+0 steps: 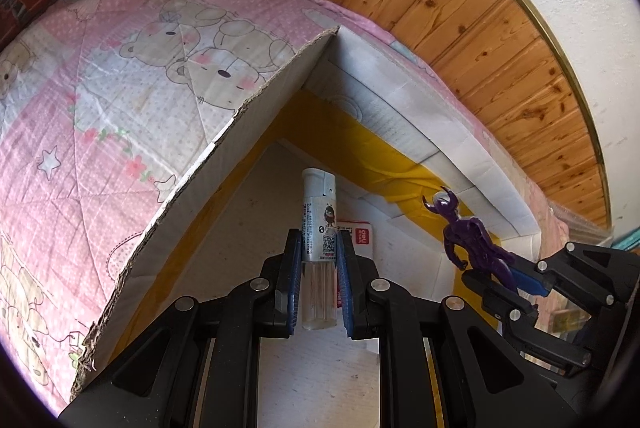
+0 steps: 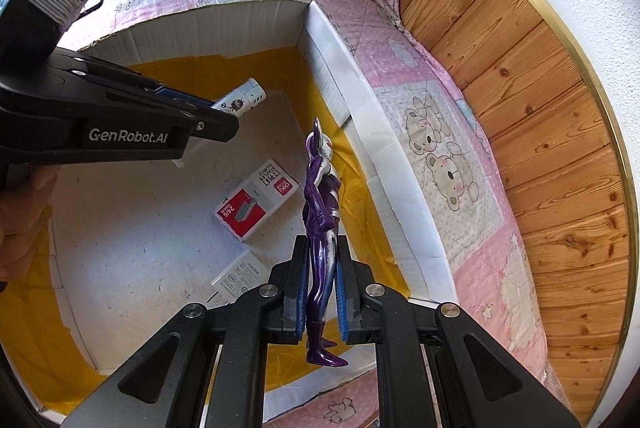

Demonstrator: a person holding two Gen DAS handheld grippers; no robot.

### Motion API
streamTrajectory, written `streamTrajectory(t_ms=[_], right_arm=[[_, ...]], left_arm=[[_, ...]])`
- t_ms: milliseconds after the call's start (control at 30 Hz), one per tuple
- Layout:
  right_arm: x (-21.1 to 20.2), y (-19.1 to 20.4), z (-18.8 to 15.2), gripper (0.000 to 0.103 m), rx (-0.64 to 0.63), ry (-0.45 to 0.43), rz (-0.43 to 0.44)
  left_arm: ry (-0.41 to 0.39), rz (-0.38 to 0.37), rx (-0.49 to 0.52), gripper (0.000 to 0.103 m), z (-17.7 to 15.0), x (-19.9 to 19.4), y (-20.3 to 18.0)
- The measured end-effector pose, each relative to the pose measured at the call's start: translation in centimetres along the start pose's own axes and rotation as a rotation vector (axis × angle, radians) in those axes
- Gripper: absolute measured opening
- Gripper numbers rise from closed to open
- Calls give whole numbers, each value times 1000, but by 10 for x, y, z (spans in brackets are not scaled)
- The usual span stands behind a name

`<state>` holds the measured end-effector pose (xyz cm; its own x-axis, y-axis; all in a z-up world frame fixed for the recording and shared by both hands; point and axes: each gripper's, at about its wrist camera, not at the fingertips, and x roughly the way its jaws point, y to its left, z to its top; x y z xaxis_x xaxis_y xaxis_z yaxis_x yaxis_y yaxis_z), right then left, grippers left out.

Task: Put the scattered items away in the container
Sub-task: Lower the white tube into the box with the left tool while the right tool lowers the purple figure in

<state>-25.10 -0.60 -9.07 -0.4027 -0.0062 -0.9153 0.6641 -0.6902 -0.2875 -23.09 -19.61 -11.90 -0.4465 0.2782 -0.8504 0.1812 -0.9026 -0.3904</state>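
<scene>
You've got a purple-and-silver figure (image 2: 320, 211) over the white box (image 2: 400, 203) with its yellow lining, a red-and-white staple pack (image 2: 256, 203) inside, pink bear-print quilt (image 2: 452, 155) around.

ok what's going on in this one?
A person is tidying small items into a cardboard box on a pink bedspread, a handheld gripper in each hand. The left gripper is shut on a clear toothpick tube; the right gripper is shut on a purple toy figure. Both are held over the box, not yet released. A staple box and another small white box already lie inside.
</scene>
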Motion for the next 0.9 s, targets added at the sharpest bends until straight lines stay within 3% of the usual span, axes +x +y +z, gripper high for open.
streamTrajectory(t_ms=[500, 900], right_arm=[[25, 4, 6, 13, -61, 101, 15], [42, -7, 9, 13, -13, 159, 42]], left_arm=[[31, 32, 0, 17, 2, 15, -2], [53, 51, -8, 17, 1, 29, -4]])
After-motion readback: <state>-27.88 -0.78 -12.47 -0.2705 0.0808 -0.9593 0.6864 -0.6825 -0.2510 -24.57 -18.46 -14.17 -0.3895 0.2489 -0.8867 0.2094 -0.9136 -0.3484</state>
